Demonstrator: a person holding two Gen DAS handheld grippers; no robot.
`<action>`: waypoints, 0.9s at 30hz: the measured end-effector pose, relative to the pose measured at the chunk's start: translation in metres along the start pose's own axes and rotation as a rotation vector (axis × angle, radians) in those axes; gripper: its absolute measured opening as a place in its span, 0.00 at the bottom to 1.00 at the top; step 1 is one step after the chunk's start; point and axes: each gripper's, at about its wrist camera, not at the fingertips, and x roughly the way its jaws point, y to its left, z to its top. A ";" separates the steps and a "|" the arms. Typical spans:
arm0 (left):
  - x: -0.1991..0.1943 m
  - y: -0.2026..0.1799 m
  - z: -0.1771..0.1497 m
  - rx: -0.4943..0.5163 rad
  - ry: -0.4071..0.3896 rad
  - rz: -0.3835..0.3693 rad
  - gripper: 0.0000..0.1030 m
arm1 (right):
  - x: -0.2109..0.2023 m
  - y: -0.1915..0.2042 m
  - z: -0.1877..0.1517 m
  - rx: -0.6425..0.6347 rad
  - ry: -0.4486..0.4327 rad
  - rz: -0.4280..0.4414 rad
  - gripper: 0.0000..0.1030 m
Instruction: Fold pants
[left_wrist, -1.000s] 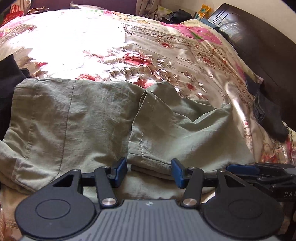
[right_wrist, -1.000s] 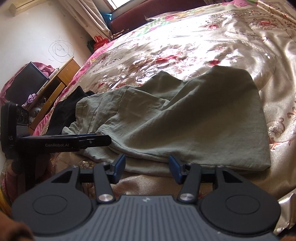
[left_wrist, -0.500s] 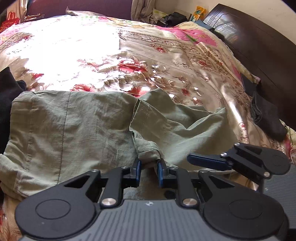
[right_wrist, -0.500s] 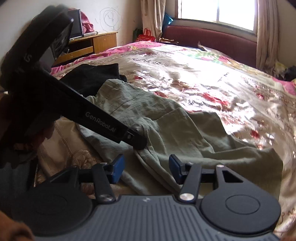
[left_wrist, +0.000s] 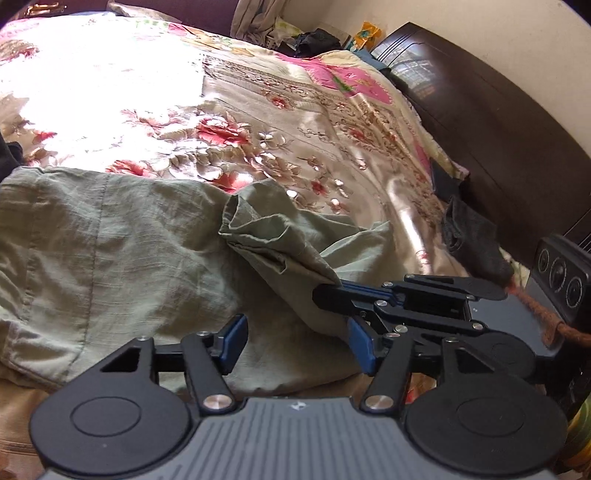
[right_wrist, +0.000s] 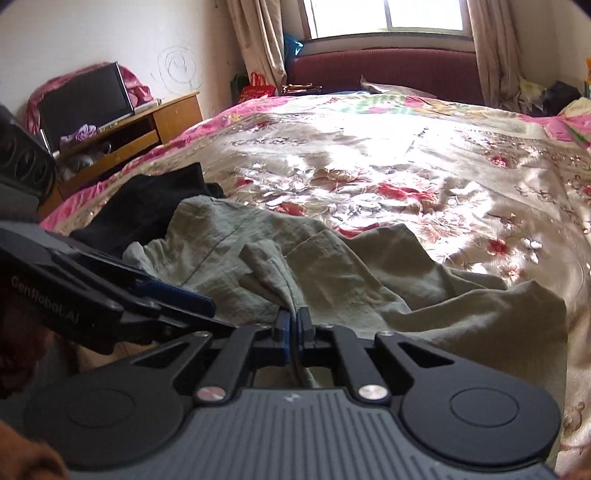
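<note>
Olive green pants (left_wrist: 110, 258) lie crumpled on the floral bedspread (left_wrist: 258, 122). My left gripper (left_wrist: 298, 343) hovers over their near edge; its jaws are opening, and cloth lies beneath the gap without being pressed by the blue pads. From the right, my right gripper (left_wrist: 325, 291) is shut on a raised fold of the pants, pulling it into a ridge. In the right wrist view the right gripper (right_wrist: 294, 321) pinches that bunch of pants (right_wrist: 369, 280) between its closed pads, and the left gripper (right_wrist: 218, 314) reaches in from the left.
A black garment (right_wrist: 147, 206) lies at the pants' left end. A dark cloth (left_wrist: 472, 243) rests by the dark wooden headboard (left_wrist: 498, 147). A wooden desk (right_wrist: 147, 125) stands past the bed's left side, with a maroon sofa (right_wrist: 388, 70) under the window.
My left gripper pinched the pants' near edge, then opened again. My right gripper rolled, swung in beside it and shut on the fold, which now stands raised.
</note>
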 end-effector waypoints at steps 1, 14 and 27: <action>0.002 0.000 0.003 -0.014 0.000 -0.017 0.72 | -0.002 0.001 0.000 -0.027 -0.006 -0.010 0.04; 0.035 0.016 0.025 -0.063 0.145 -0.003 0.73 | 0.001 0.031 -0.023 -0.222 0.004 0.045 0.04; 0.031 0.019 0.038 -0.086 0.031 -0.072 0.24 | 0.019 0.034 -0.033 -0.363 0.052 -0.185 0.64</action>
